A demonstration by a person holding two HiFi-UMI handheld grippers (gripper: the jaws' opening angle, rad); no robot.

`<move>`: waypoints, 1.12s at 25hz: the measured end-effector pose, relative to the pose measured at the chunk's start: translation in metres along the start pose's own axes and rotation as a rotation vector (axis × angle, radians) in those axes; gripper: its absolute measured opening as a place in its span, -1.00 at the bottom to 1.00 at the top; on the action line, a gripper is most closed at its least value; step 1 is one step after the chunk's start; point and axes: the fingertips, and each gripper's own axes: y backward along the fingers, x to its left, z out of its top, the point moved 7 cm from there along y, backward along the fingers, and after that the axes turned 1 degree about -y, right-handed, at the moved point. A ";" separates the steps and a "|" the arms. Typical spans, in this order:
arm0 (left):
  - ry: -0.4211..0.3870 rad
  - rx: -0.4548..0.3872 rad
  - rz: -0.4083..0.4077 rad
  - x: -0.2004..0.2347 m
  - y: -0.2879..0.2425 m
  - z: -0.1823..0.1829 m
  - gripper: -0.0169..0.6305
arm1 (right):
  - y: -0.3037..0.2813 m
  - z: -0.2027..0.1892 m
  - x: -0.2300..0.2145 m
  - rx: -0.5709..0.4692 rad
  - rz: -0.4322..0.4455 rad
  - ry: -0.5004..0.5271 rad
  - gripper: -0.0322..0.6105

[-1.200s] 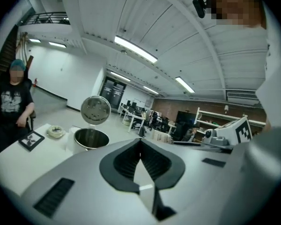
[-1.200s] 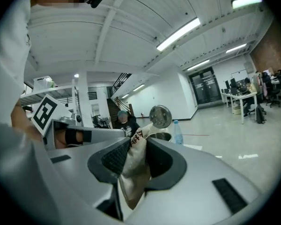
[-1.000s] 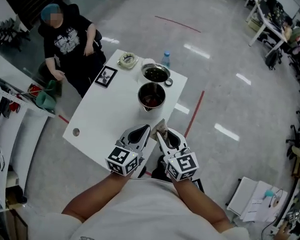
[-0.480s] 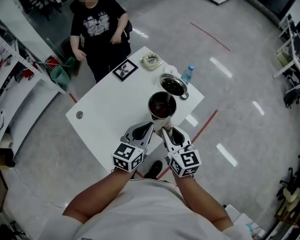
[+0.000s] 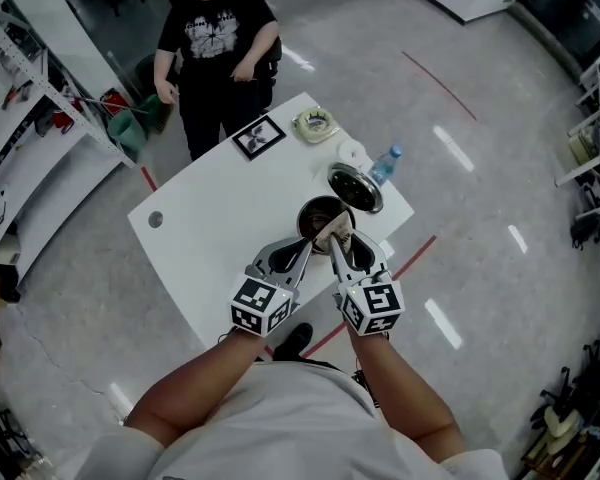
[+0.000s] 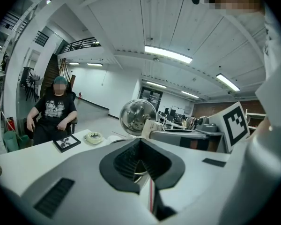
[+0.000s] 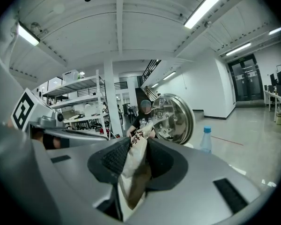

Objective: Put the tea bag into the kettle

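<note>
Right gripper [image 5: 337, 242] pinches the tea bag [image 5: 332, 230] between its pads. Your left gripper [image 5: 298, 252] sits just beside it, jaws pressed together on nothing. Both reach in over the near side of the white table [image 5: 215, 238].

Around them:
- The steel kettle [image 5: 313, 210] is straight ahead, mouth open, lid off.
- Its lid [image 5: 357, 189] is propped at a tilt just behind the kettle, shiny face toward you.
- A water bottle [image 5: 386, 165] stands past the lid at the table's edge.
- A roll of tape [image 5: 315, 124] and a framed card [image 5: 259, 137] lie near the far edge.
- A seated person [image 5: 218, 38] faces the table from the far side, with a green bin [image 5: 130, 133] beside them.

Your left gripper is the closest thing to the bag, and it stays to the bag's left.

The tea bag is a pale, crumpled paper sachet with dark print near its top and a brownish tint lower down. It pokes up out of the right pads. In the head view it overlaps the kettle's near rim.

A second ago both grippers were back at the table's near edge, short of the kettle. Now they're up against it, with the bag still pinched the same way.
</note>
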 end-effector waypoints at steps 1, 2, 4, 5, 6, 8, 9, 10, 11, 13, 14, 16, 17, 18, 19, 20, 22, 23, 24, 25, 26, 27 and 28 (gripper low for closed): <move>0.002 0.002 0.005 0.001 -0.004 0.000 -0.91 | -0.004 0.000 -0.002 0.007 0.004 0.005 -0.57; 0.005 0.003 0.010 0.003 -0.008 -0.001 -0.91 | -0.008 -0.001 -0.004 0.015 0.007 0.008 -0.57; 0.014 0.007 0.020 0.007 -0.015 -0.003 -0.91 | -0.015 -0.005 -0.007 0.032 0.011 0.008 -0.56; 0.016 0.008 0.024 0.009 -0.019 -0.004 -0.91 | -0.018 -0.007 -0.008 0.041 0.012 0.006 -0.57; 0.017 0.010 0.027 0.011 -0.022 -0.004 -0.91 | -0.021 -0.008 -0.010 0.048 0.012 0.005 -0.57; 0.018 0.013 0.031 0.016 -0.027 -0.006 -0.91 | -0.026 -0.012 -0.010 0.057 0.012 0.011 -0.56; 0.019 0.015 0.034 0.017 -0.029 -0.008 -0.91 | -0.029 -0.014 -0.010 0.062 0.013 0.015 -0.56; 0.022 0.017 0.037 0.019 -0.031 -0.009 -0.91 | -0.030 -0.016 -0.010 0.067 0.015 0.017 -0.56; 0.024 0.018 0.040 0.019 -0.032 -0.010 -0.91 | -0.032 -0.017 -0.011 0.071 0.016 0.017 -0.56; 0.027 0.020 0.044 0.019 -0.034 -0.013 -0.91 | -0.033 -0.021 -0.012 0.081 0.018 0.017 -0.56; 0.027 0.022 0.044 0.017 -0.034 -0.014 -0.91 | -0.033 -0.023 -0.014 0.086 0.017 0.019 -0.55; 0.027 0.028 0.044 0.016 -0.035 -0.017 -0.91 | -0.035 -0.026 -0.016 0.094 0.013 0.022 -0.54; 0.027 0.030 0.044 0.015 -0.035 -0.018 -0.91 | -0.035 -0.027 -0.017 0.095 0.011 0.021 -0.53; 0.028 0.031 0.045 0.015 -0.034 -0.018 -0.91 | -0.036 -0.027 -0.018 0.095 0.013 0.020 -0.52; 0.030 0.030 0.047 0.015 -0.032 -0.018 -0.91 | -0.037 -0.028 -0.018 0.095 0.016 0.020 -0.51; 0.031 0.030 0.049 0.014 -0.031 -0.019 -0.91 | -0.037 -0.028 -0.017 0.096 0.020 0.022 -0.49; 0.034 0.029 0.054 0.013 -0.027 -0.020 -0.91 | -0.037 -0.029 -0.015 0.094 0.026 0.031 -0.41; 0.035 0.029 0.057 0.012 -0.026 -0.021 -0.91 | -0.038 -0.029 -0.014 0.091 0.026 0.037 -0.35; 0.035 0.028 0.060 0.013 -0.025 -0.021 -0.91 | -0.038 -0.029 -0.013 0.088 0.025 0.045 -0.25; 0.036 0.028 0.063 0.013 -0.024 -0.022 -0.91 | -0.039 -0.029 -0.012 0.086 0.021 0.053 -0.21; 0.037 0.028 0.066 0.013 -0.022 -0.023 -0.91 | -0.039 -0.030 -0.011 0.084 0.018 0.060 -0.19; 0.039 0.029 0.068 0.012 -0.020 -0.024 -0.91 | -0.039 -0.031 -0.011 0.083 0.015 0.064 -0.18; 0.041 0.029 0.069 0.012 -0.018 -0.025 -0.91 | -0.039 -0.031 -0.010 0.083 0.013 0.065 -0.17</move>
